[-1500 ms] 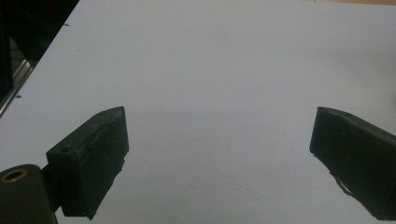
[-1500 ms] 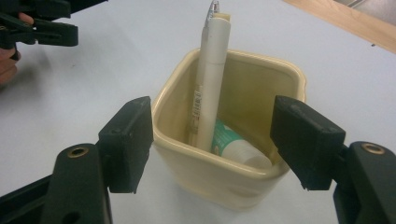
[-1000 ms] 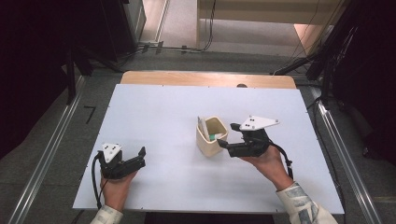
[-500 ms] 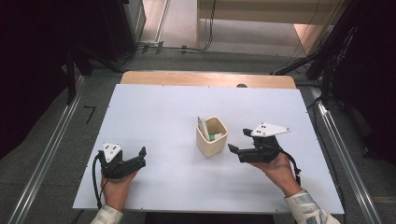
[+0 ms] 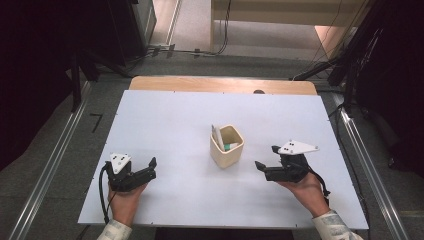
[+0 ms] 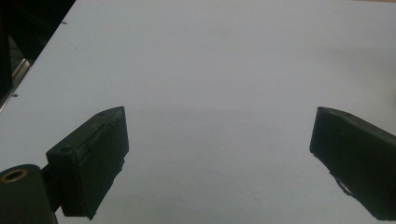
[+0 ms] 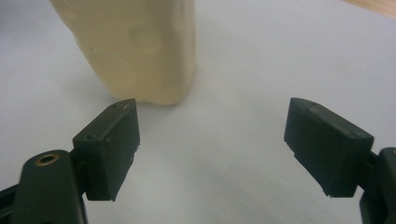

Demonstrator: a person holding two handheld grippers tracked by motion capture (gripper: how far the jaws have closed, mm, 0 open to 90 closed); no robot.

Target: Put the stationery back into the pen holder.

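Observation:
A cream square cup (image 5: 227,146) stands upright near the middle of the white table (image 5: 165,125), holding a white pen-like item (image 5: 218,138) with a green tip. My right gripper (image 5: 266,157) rests on the table a little to the cup's right, open and empty, jaws pointing at the cup. In the right gripper view the cup (image 7: 135,46) stands just beyond my spread jaws, up and to the left of the right gripper (image 7: 210,135). My left gripper (image 5: 145,169) lies near the front left, open and empty. In the left gripper view, bare table lies between the jaws of the left gripper (image 6: 219,149).
A wooden strip (image 5: 222,85) runs along the table's far edge. Metal rails (image 5: 55,160) flank the table on both sides. Dark equipment and cables (image 5: 165,50) sit on the floor beyond.
My right gripper has drawn back to the right, away from the cup, and come down to the table. The left gripper has stayed put.

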